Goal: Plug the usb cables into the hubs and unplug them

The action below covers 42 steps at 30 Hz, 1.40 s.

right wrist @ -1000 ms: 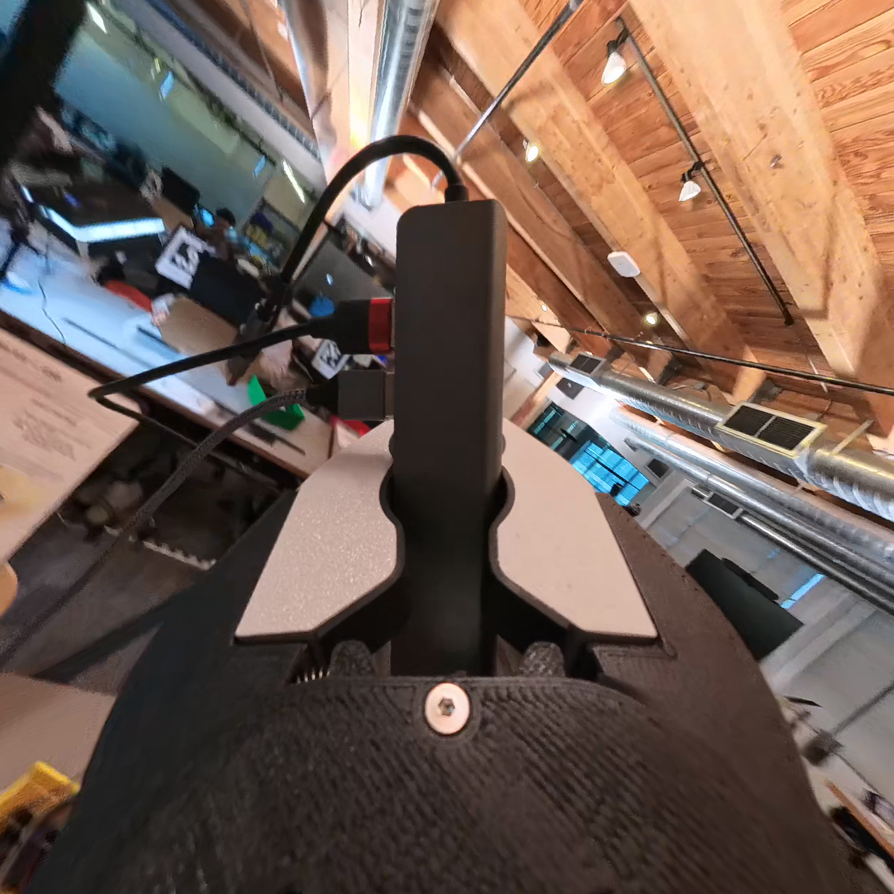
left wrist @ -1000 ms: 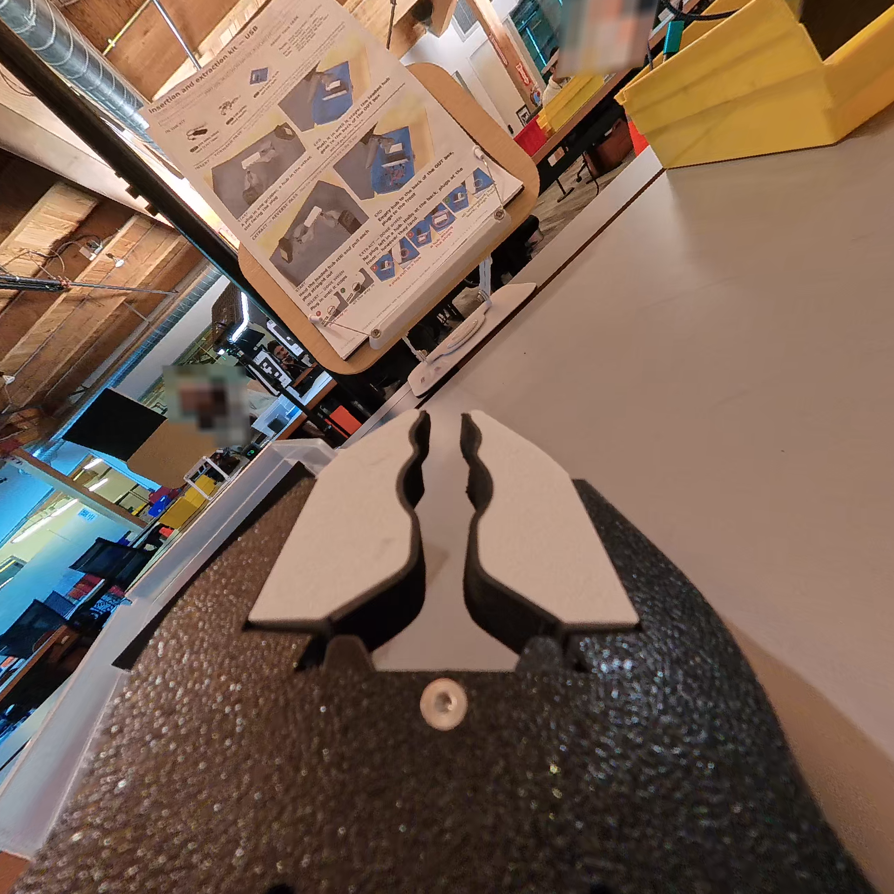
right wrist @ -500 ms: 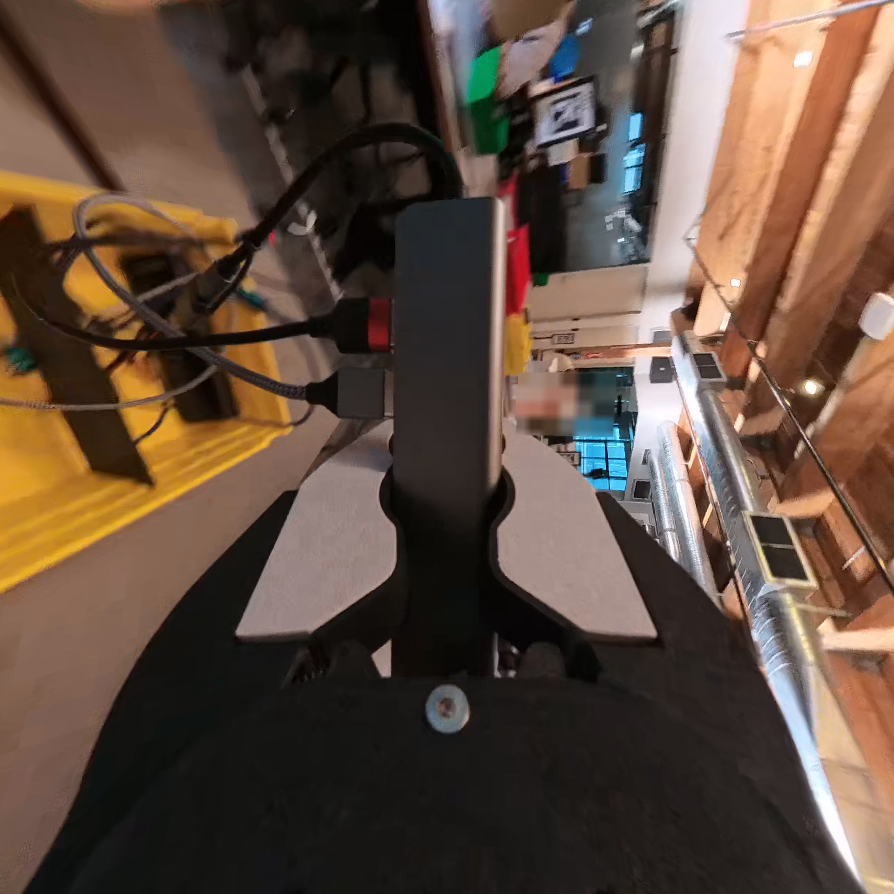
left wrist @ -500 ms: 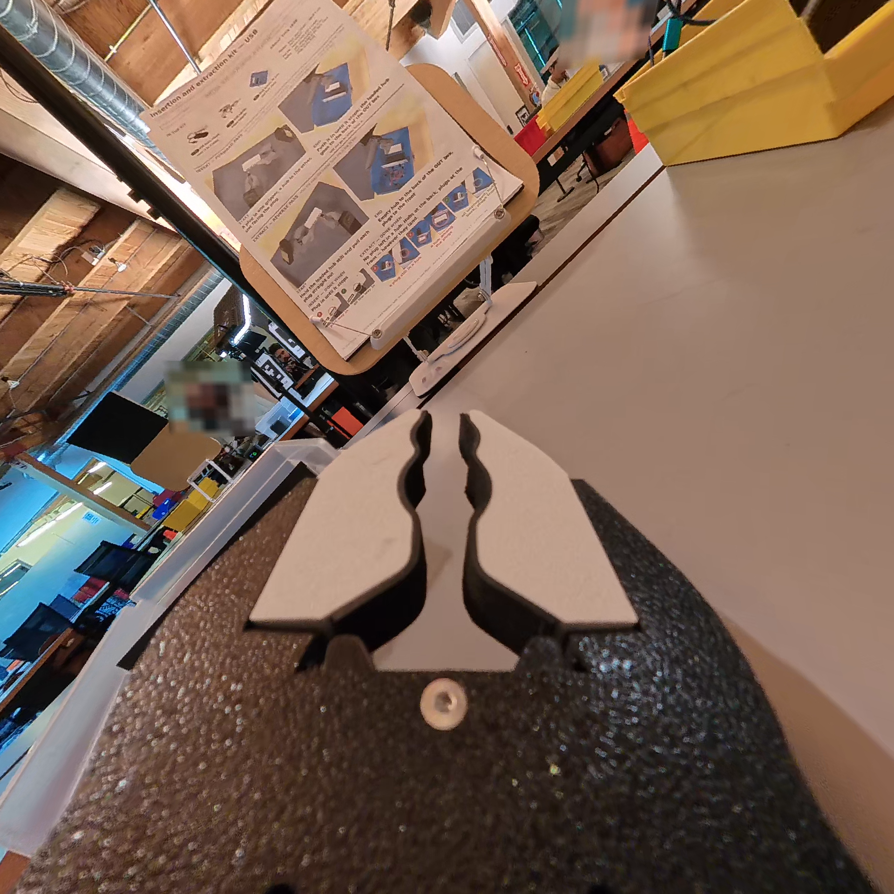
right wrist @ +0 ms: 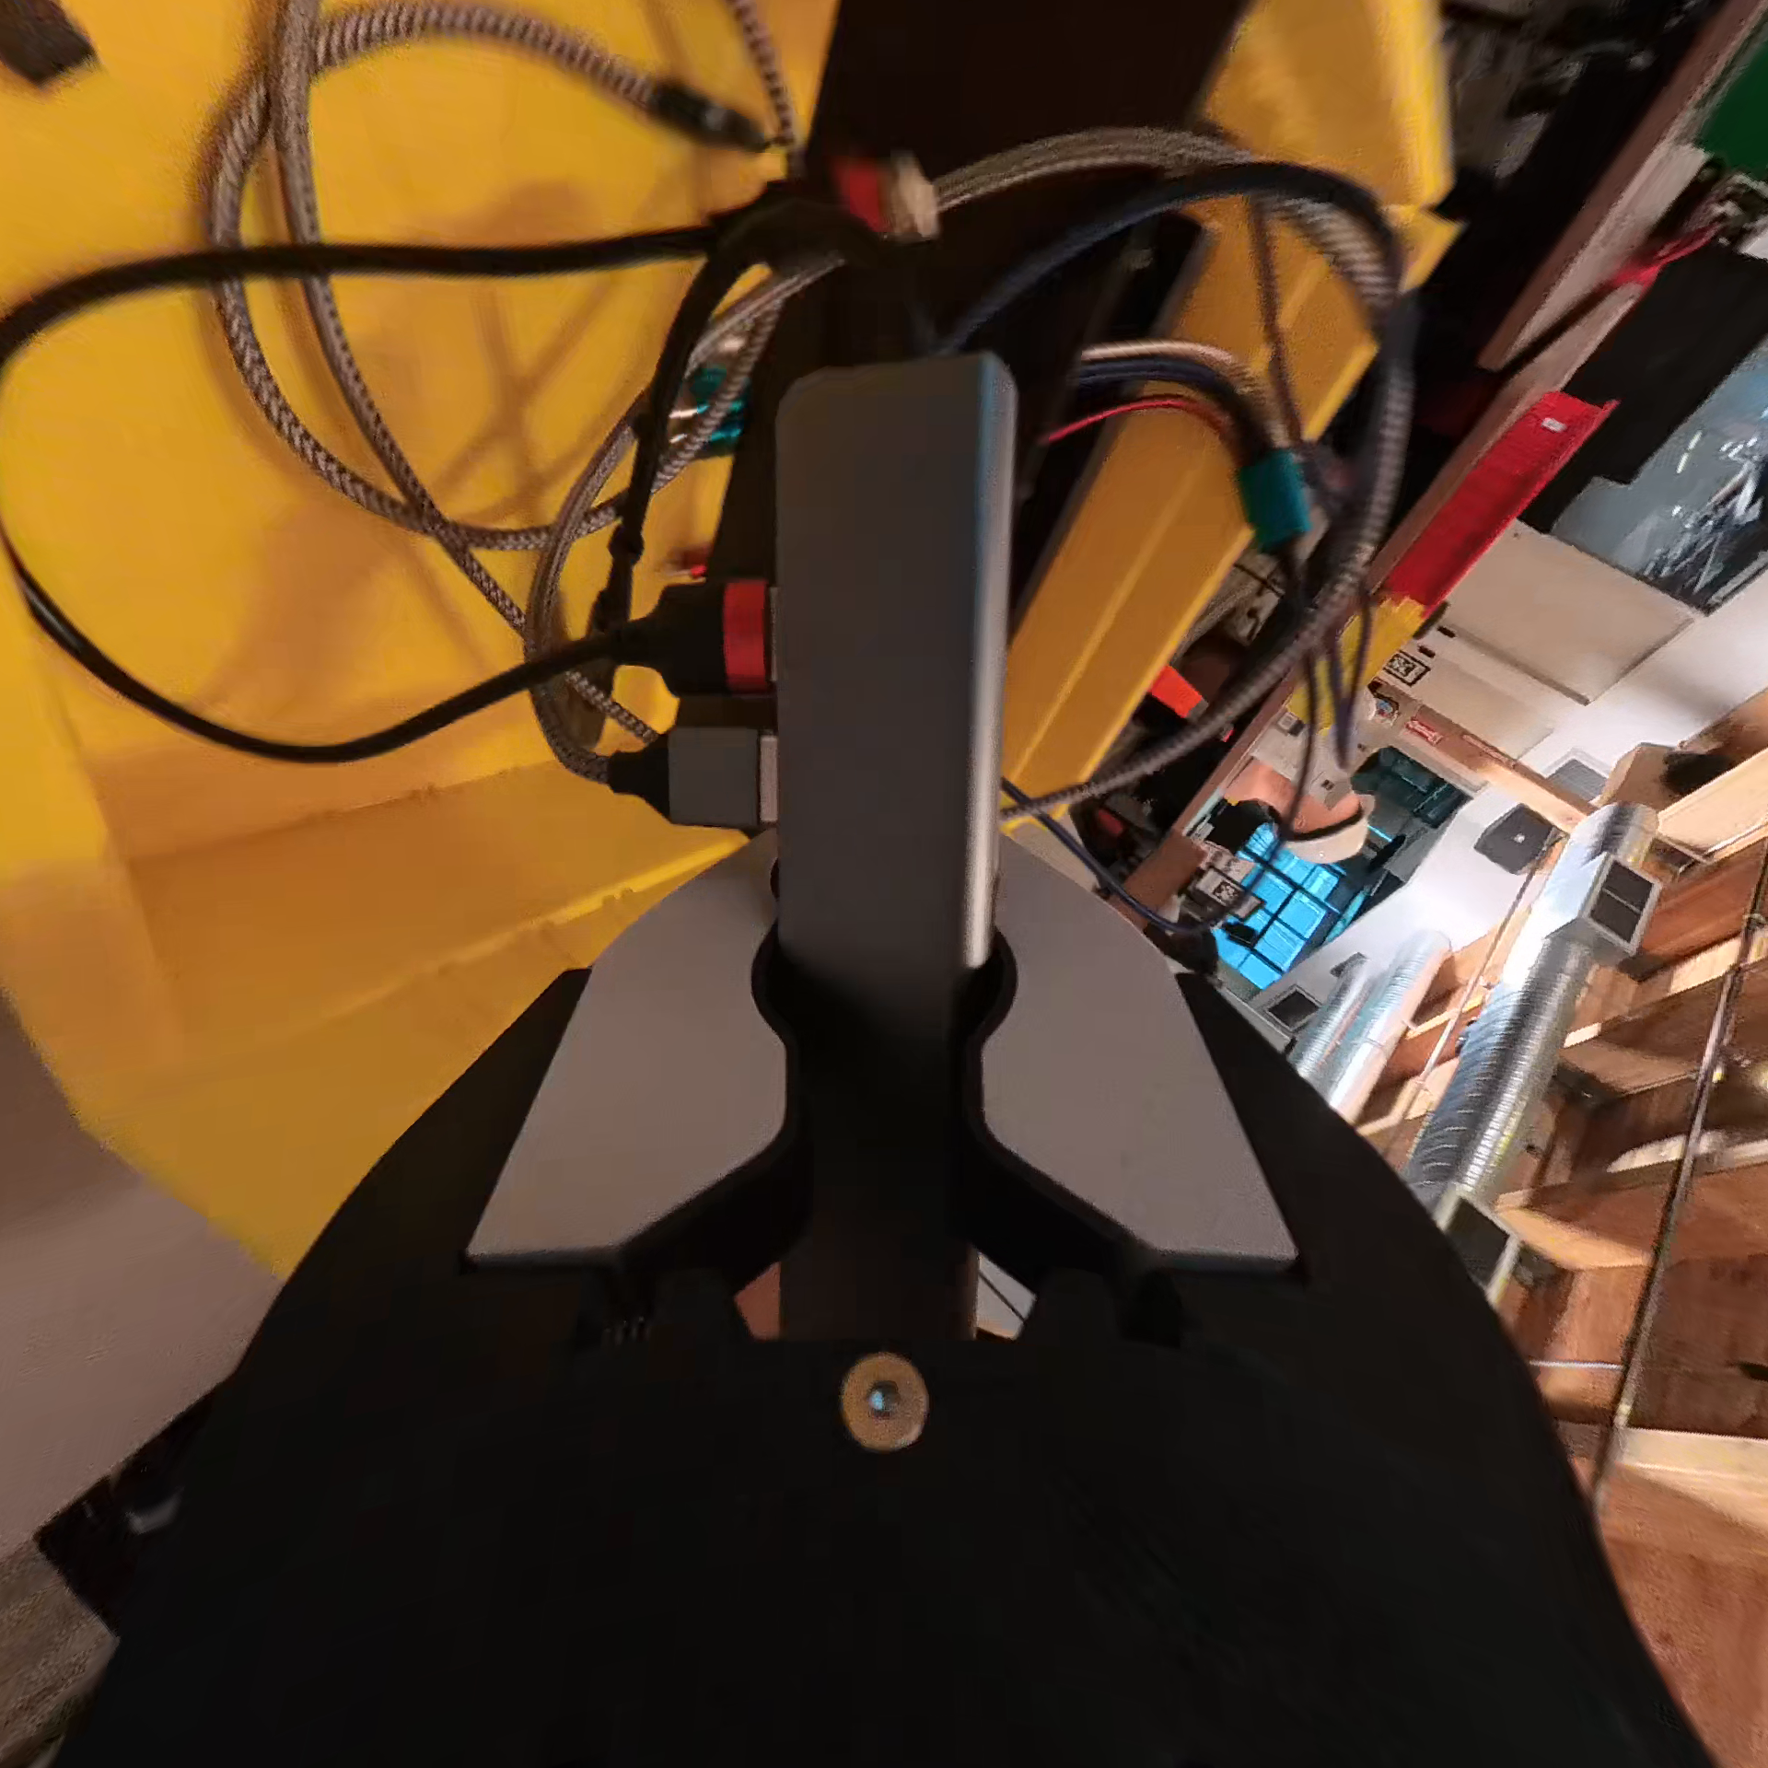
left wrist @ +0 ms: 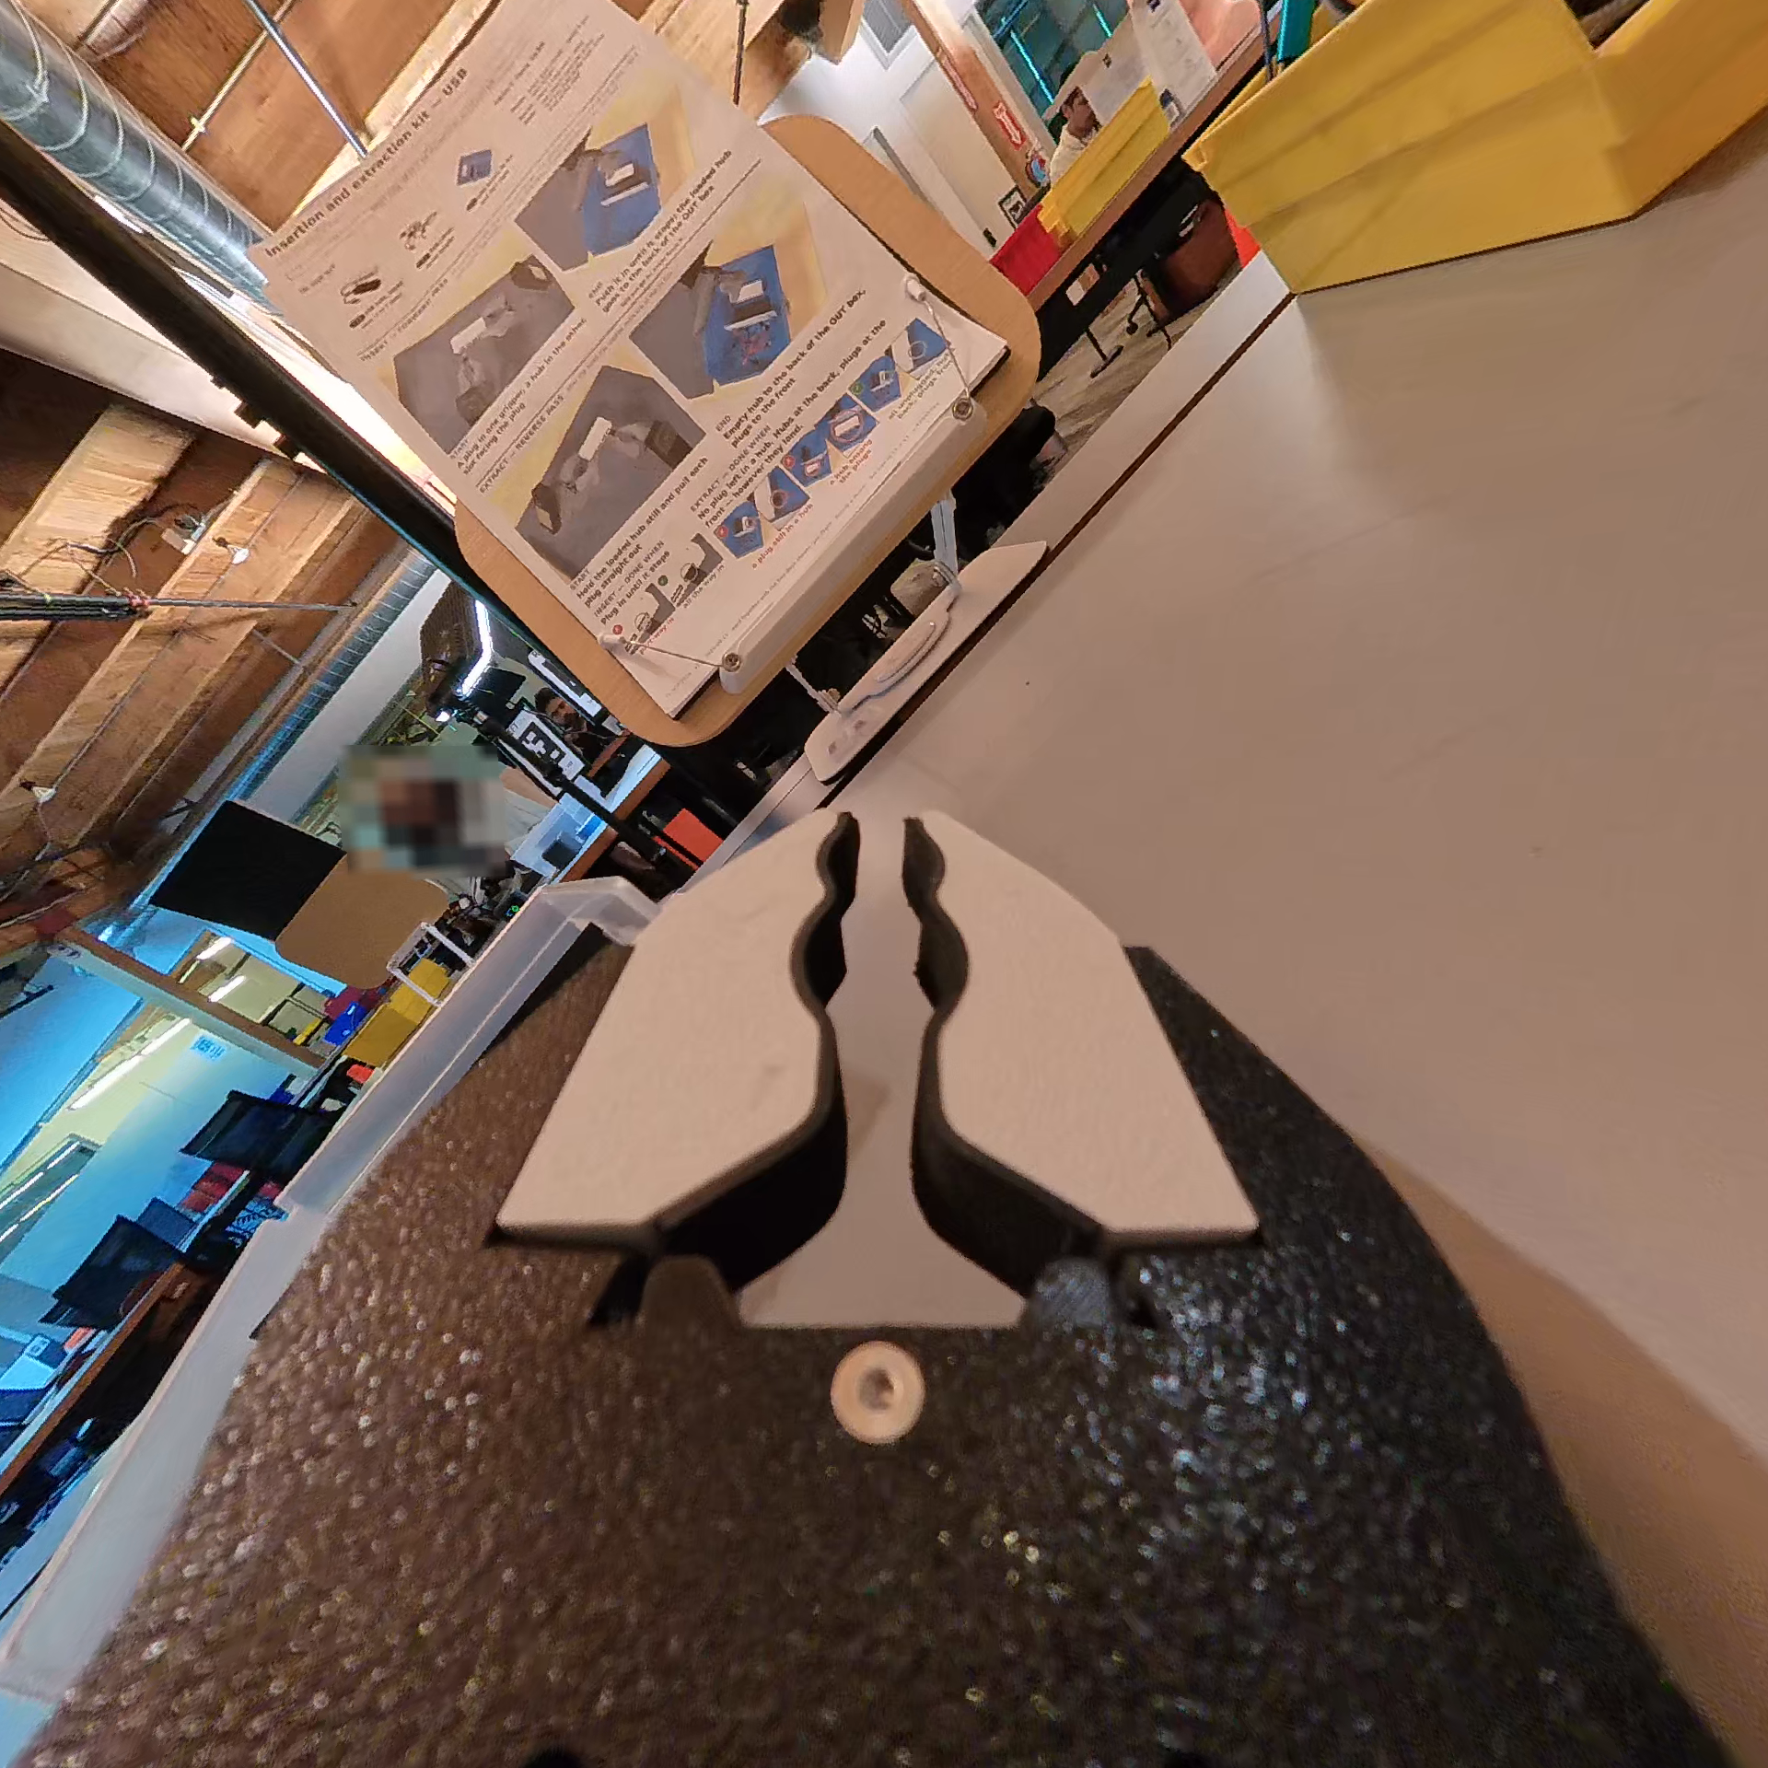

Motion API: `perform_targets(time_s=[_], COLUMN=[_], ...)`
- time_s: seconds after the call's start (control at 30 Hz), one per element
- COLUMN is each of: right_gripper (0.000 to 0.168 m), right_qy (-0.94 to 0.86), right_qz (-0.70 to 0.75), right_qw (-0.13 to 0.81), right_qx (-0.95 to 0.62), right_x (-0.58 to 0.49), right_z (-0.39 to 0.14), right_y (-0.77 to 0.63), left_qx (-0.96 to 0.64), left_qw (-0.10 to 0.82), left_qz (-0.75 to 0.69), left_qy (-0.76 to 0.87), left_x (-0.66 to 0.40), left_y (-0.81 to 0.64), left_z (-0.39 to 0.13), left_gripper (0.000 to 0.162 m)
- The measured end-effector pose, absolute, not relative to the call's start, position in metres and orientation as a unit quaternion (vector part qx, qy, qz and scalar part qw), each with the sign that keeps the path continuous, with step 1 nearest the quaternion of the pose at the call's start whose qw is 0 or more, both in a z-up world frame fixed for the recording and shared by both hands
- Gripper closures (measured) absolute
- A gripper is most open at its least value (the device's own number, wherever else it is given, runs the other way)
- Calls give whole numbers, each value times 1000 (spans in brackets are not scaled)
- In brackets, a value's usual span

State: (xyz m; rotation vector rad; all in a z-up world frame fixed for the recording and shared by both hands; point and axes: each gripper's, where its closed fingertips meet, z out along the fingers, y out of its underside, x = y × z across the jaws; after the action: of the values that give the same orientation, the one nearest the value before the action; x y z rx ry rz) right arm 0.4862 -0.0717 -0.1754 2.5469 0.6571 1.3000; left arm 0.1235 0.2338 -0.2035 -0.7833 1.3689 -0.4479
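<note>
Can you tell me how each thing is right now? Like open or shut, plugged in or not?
Left tool: nearly shut, small gap, holding nothing, low over the table.
Right tool: shut on the hub.
Hub: held upright, two plugs in its side.
Red-banded plug: plugged in.
Grey plug: plugged in.
Yellow bin: loose cables lying inside.
Instruction sheet: propped on its stand.
</note>
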Motion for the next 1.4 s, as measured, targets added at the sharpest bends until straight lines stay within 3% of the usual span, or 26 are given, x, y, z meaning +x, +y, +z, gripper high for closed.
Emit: perform_targets(time_s=[0.1, 0.23, 0.33, 0.5, 0.63, 0.83, 0.93, 1.13, 1.27, 1.4], right_gripper=[133, 87, 70, 79, 92, 104, 104, 104, 104, 104], right_qy=[208, 144, 84, 28, -62, -192, -215, -256, -248, -237], right_qz=[415, 252, 161, 163, 253, 220, 221, 185, 209, 199], right_qw=[151, 73, 11, -125, -213, -455, -482, -532, -540, -561], right_qx=[873, 954, 983, 978, 942, 841, 820, 786, 777, 768], right_x=[494, 463, 446, 445, 449, 386, 366, 354, 352, 345], right_z=[-194, -208, -193, -159, -142, -146, -159, -144, -130, -121], right_y=[-90, -98, -98, -86, -103, -114, -125, -133, -139, -140], left_qx=[-348, -347, -342, -336, -336, -357, -361, -444, -531, -592], left_qw=[682, 679, 674, 672, 670, 591, 503, 329, 229, 249], left_qz=[-201, -199, -189, -181, -184, -262, -357, -471, -393, -284], left_qy=[611, 616, 627, 634, 636, 674, 699, 688, 715, 713], left_x=[123, 124, 126, 127, 128, 150, 182, 283, 362, 422], left_y=[233, 232, 231, 229, 228, 181, 121, 49, 37, 59], left_z=[-204, -205, -209, -212, -211, -214, -202, -151, -165, -189], left_gripper=[153, 153, 153, 153, 152, 150, 143, 104, 80, 85])
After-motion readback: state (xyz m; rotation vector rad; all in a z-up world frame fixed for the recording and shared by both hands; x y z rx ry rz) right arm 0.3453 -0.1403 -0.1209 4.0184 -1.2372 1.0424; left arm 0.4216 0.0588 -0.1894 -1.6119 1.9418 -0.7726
